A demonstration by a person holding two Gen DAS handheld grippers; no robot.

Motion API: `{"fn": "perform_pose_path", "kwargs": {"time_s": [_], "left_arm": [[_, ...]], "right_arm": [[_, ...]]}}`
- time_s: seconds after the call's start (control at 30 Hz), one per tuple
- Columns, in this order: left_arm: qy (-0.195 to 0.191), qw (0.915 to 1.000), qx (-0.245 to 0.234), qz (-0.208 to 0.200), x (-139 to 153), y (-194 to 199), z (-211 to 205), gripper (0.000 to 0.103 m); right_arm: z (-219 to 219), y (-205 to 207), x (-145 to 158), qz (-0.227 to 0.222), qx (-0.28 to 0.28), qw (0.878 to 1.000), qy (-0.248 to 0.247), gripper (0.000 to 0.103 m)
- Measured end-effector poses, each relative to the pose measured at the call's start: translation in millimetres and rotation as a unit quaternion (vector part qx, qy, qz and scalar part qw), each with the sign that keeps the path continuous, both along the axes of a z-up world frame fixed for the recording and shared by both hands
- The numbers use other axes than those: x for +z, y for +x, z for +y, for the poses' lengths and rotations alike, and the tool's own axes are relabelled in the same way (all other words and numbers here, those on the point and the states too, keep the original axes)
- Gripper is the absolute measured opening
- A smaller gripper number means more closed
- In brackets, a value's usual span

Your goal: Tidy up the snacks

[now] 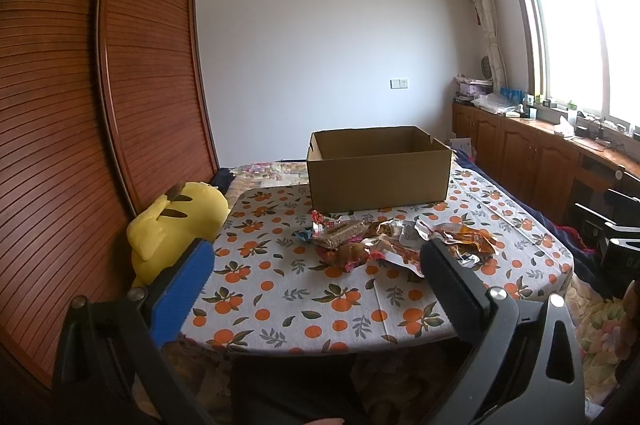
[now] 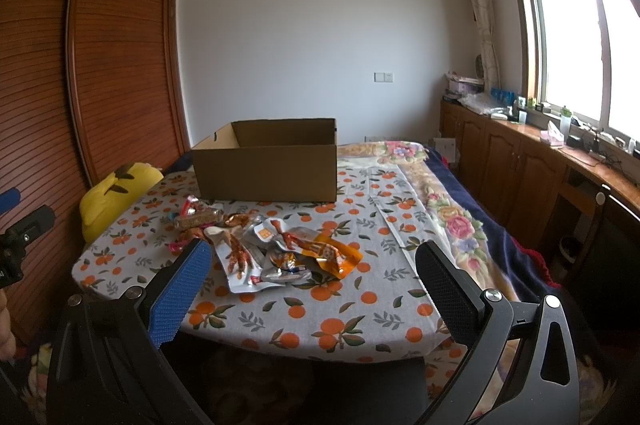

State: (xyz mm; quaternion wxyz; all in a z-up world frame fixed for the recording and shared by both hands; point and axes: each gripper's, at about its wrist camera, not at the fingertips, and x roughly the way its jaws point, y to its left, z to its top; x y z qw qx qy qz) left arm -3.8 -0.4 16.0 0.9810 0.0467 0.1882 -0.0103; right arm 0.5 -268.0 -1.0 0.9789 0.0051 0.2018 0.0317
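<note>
A heap of foil snack packets (image 1: pixel 394 243) (image 2: pixel 272 249) lies in the middle of a table covered with an orange-print cloth (image 1: pixel 304 301) (image 2: pixel 340 313). Behind the heap stands an open brown cardboard box (image 1: pixel 378 173) (image 2: pixel 266 165), and its inside floor is hidden from me. My left gripper (image 1: pixel 316 265) is open, held short of the heap above the table's near edge. My right gripper (image 2: pixel 314 269) is also open, nothing between its fingers, with the packets just ahead. The other gripper (image 2: pixel 16 221) shows at the right wrist view's left border.
A yellow plush toy (image 1: pixel 176 225) (image 2: pixel 116 199) sits at the table's left edge beside a tall wooden wardrobe (image 1: pixel 80 105). A bed with a floral blanket (image 2: pixel 452 209) lies to the right. Wooden cabinets (image 2: pixel 520 165) with clutter run under the window.
</note>
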Motion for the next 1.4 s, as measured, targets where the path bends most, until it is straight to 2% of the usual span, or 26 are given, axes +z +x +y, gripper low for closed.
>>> {"fn": "perform_pose_path", "kwargs": {"time_s": [0.7, 1.07, 1.2, 1.4], "left_arm": [[-0.001, 1.0000, 0.000, 0.008, 6.1, 1.8, -1.5, 0.103], [-0.002, 0.9987, -0.012, 0.050, -36.9, 38.7, -14.2, 0.103], [-0.001, 0.9975, -0.027, 0.065, -48.9, 61.8, -23.1, 0.103], [-0.015, 0.9925, -0.055, 0.109, -71.6, 103.7, -39.6, 0.103]], "right_arm": [[-3.9, -0.2, -5.9, 0.008, 0.001, 1.000, 0.001, 0.103], [-11.9, 33.3, -24.0, 0.026, 0.028, 0.999, -0.004, 0.103], [-15.5, 60.8, -26.0, 0.031, 0.070, 0.997, 0.005, 0.103], [-15.1, 107.1, -39.1, 0.052, 0.114, 0.992, -0.008, 0.103]]}}
